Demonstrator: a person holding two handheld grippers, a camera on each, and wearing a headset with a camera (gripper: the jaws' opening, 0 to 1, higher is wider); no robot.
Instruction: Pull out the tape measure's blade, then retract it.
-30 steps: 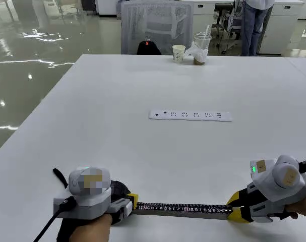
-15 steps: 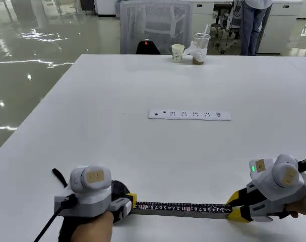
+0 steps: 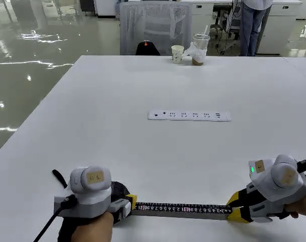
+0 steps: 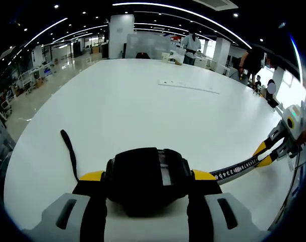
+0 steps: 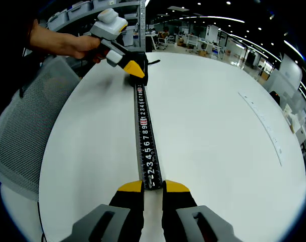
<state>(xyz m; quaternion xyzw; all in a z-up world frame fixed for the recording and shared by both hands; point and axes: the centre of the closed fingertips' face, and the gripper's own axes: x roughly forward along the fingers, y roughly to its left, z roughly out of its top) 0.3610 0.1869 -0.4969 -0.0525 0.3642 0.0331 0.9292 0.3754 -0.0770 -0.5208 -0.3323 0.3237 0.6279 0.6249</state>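
Note:
A black tape measure case (image 4: 146,176) with a wrist strap (image 4: 68,151) rests on the white table (image 3: 142,91) near its front edge, and my left gripper (image 4: 147,177) is shut on it. The case (image 3: 120,194) sits at the lower left in the head view. Its dark numbered blade (image 3: 183,208) runs rightward, flat along the table, to my right gripper (image 3: 233,206). In the right gripper view the blade (image 5: 145,141) stretches from the case (image 5: 138,68) to my right gripper (image 5: 153,186), whose yellow-tipped jaws are shut on the blade's end.
A white power strip (image 3: 189,115) lies mid-table. Cups (image 3: 178,53) and a plastic drink cup (image 3: 200,46) stand at the far edge, by a mesh chair (image 3: 155,25). A person (image 3: 253,20) stands beyond the table at the right.
The blade length between the grippers looks the same. The head camera shifted slightly; both grippers hold their places.

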